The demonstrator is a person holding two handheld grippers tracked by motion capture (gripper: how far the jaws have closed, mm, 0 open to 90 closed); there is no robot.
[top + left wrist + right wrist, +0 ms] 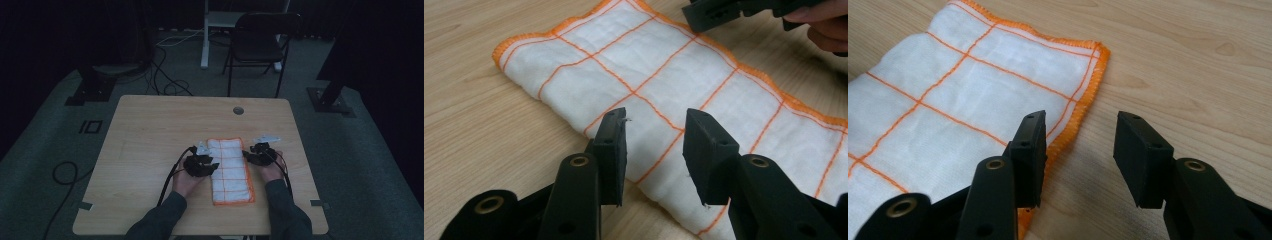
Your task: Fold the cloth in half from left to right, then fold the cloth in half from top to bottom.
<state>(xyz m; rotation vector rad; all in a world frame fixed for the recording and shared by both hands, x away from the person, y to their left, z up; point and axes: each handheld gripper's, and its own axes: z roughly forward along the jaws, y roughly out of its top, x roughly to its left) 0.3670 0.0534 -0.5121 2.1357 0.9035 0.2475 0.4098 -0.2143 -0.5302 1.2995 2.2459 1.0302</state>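
Folded cloth (pixel 229 170) mid-table, long axis running away from person, btwn left gripper (pixel 201 165) & right gripper (pixel 260 152), both just beside its long edges. Both jaw pairs parted, holding nothing. Left over cloth's folded side, right straddling the orange hem; neither clearly nearer

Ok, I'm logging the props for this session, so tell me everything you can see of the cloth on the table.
The cloth is white, soft-looking woven fabric with a thin orange grid and an orange stitched hem. It lies flat, folded into a long strip with a rounded fold along one long side, running away from the person on the wooden table. The left gripper hovers open over its folded edge, the right gripper open at its hemmed edge near a corner. Whether either touches it is unclear.
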